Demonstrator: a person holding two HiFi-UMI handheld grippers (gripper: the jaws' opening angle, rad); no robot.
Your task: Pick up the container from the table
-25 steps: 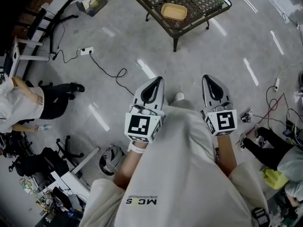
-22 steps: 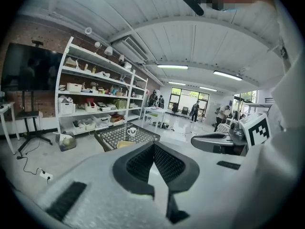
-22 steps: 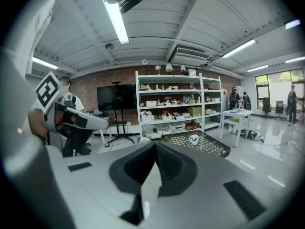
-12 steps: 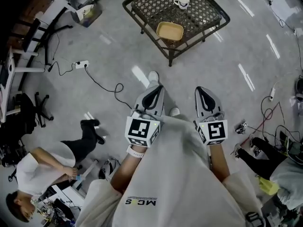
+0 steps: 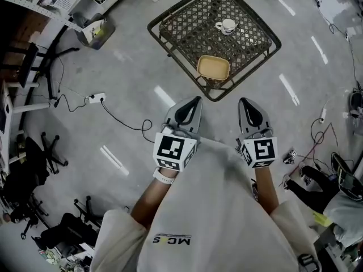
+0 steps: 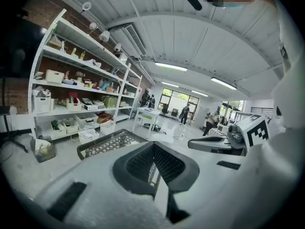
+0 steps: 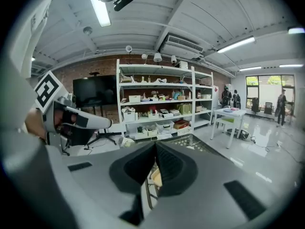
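The left gripper (image 5: 193, 102) and right gripper (image 5: 245, 102) are held clenched, empty, short of the table (image 5: 170, 24). The container (image 5: 213, 67) is set by its near corner and could be shoved off if met by closed jaws.

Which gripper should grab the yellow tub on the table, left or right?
Probably the right gripper: its own view shows the container straight ahead past its shut jaws. The left gripper, also shut, points at the table beside it. Neither touches it yet.

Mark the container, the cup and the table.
container (image 5: 213, 67): head view, middle of its tan inside.
cup (image 5: 227, 25): head view, its white body.
table (image 5: 184, 30): head view, bare lattice top.
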